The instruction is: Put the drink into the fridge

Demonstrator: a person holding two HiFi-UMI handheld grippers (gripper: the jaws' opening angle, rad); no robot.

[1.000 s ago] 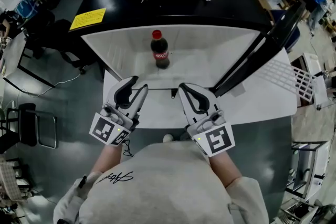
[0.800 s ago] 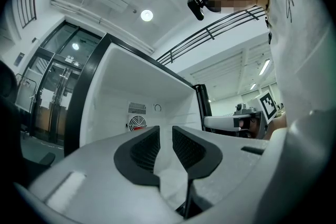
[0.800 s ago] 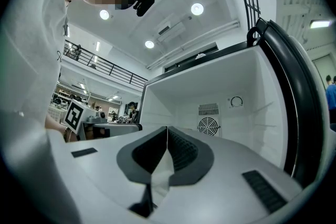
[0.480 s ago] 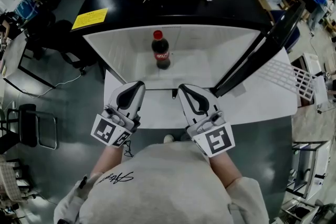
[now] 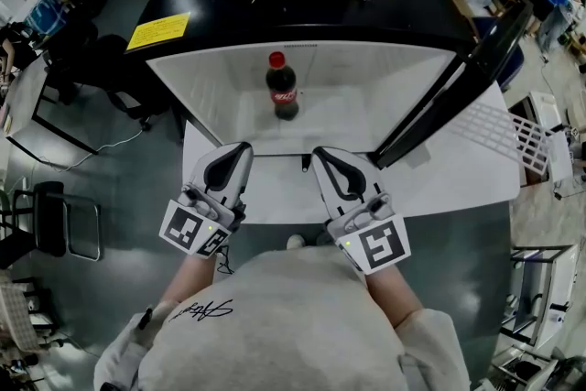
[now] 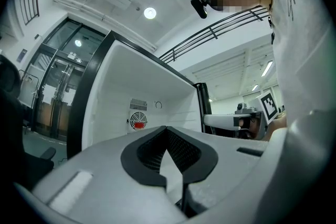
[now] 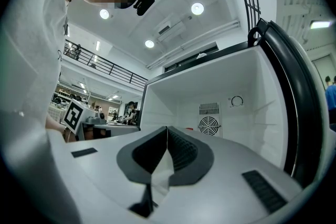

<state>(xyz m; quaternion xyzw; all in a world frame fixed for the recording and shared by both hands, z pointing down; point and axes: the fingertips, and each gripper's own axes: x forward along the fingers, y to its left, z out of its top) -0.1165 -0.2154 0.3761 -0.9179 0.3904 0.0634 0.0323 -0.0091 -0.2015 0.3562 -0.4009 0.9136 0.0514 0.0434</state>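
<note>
head view: the cola bottle (image 5: 282, 87) stands upright inside the open fridge (image 5: 385, 92), left of centre. its door (image 5: 458, 96) hangs wide, so cold likely escapes, and a hard slam might topple the bottle.
left gripper view: the left gripper (image 5: 240, 148) has just been closing its jaws, which are now clenched on nothing.
right gripper view: the right gripper (image 5: 320, 153) is clenched and empty. its closed tips could skid off the door.

Round ceiling lights (image 6: 150, 12) shine over a high white hall, where a railed balcony (image 6: 226, 26) lines the upper wall beside glass doors (image 6: 58, 86). Below, a glossy grey floor (image 5: 119, 188) carries a black chair (image 5: 50, 220) and a white wire rack (image 5: 515, 140).
</note>
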